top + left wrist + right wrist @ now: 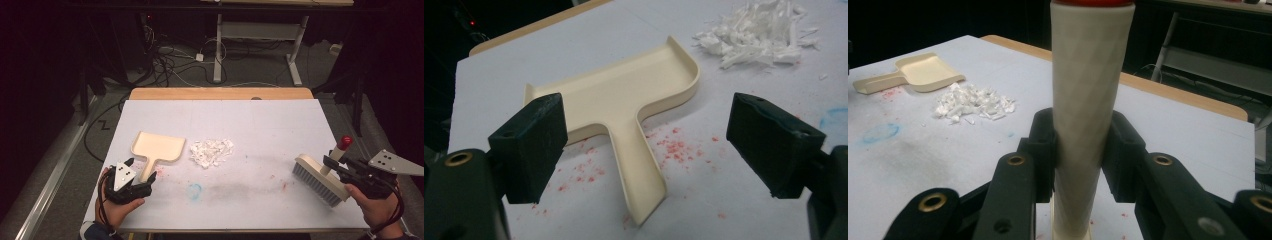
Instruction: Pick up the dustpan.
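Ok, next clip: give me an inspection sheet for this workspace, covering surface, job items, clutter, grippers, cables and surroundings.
Surface: white board on a wooden table, with red specks, a blue smudge and a grey smear.
Job's things: cream dustpan lying flat at left; pile of white scraps beside its mouth; brush at right, bristles facing the pile.
Clutter: nothing seen beyond the stains.
Grippers: left gripper open, fingers either side of the dustpan handle, not touching it; right gripper shut on the brush handle.
Cables: tangle of cables on the floor behind the table; a cable trails at each wrist.
Surroundings: dark room, white table frame beyond.
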The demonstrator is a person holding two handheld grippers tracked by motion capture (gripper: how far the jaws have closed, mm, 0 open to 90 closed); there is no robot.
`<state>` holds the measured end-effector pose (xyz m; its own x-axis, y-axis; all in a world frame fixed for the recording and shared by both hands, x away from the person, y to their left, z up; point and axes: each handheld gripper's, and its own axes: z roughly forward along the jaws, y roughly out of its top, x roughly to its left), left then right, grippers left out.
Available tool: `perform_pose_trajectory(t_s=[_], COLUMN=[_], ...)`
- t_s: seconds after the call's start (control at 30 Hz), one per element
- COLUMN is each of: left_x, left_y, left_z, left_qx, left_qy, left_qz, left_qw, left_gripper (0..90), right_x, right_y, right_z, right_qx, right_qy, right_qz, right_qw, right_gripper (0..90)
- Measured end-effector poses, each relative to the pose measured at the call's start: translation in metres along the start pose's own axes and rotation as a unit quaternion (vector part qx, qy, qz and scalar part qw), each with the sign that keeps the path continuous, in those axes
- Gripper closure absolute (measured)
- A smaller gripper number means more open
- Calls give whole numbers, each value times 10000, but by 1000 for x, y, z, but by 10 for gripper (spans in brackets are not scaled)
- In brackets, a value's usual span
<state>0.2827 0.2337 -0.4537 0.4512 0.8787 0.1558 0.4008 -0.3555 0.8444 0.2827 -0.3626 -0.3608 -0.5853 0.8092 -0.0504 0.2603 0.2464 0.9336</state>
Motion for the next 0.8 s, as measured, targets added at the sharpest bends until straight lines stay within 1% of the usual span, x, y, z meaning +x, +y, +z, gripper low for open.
perform_pose_trajectory(t_s=[0.03,0.17,0.2,0.27,0.3,0.33,0.4,0.43,0.47,0.5,0.53,0.57,0.6,0.63,0.67,0.7,0.77,0.8], left_x=[-2,-4,-4,-1,-1,4,11,11,14,17,19,19,26,28,28,28,27,27], left_y=[-1,-2,-3,-5,-5,-8,-9,-9,-9,-9,-10,-10,-12,-13,-13,-13,-12,-11], left_z=[2,3,4,4,4,3,1,1,2,2,2,2,0,0,1,1,6,18], left_qx=[68,145,251,396,396,468,504,504,568,743,867,867,903,894,954,954,1016,1125], left_qy=[-50,-39,39,25,25,87,105,105,117,92,186,186,-46,-79,-44,-44,-127,-253], left_qz=[49,84,74,-20,-20,-138,-308,-308,-443,-517,-589,-589,-980,-1090,-1131,-1131,-1142,-1198], left_qw=[10000,9999,9996,9992,9992,9988,9982,9982,9973,9959,9943,9943,9911,9900,9890,9890,9882,9861], left_gripper=[154,154,155,161,162,162,163,164,167,160,160,168,166,162,163,166,164,167], right_x=[0,1,1,2,2,2,3,3,3,4,4,4,4,4,4,4,3,3], right_y=[0,1,2,2,2,3,3,3,4,5,5,5,5,6,6,6,5,5], right_z=[0,2,2,2,2,3,3,3,3,3,3,3,4,4,4,5,6,7], right_qx=[0,0,-20,-24,-28,-35,-39,-39,-32,-44,-51,-52,-50,-54,-47,-43,-15,8], right_qy=[9,26,29,38,41,41,40,40,53,48,49,58,60,60,69,88,114,123], right_qz=[-7,-36,-50,-49,-45,-39,-60,-60,-98,-92,-98,-101,-90,-86,-94,-96,-84,-101], right_qw=[10000,10000,10000,10000,10000,10000,10000,10000,9999,9999,9999,9999,9999,9999,9999,9999,9999,9999], right_gripper=[705,705,705,705,705,705,705,705,705,705,705,705,705,705,705,705,705,705])
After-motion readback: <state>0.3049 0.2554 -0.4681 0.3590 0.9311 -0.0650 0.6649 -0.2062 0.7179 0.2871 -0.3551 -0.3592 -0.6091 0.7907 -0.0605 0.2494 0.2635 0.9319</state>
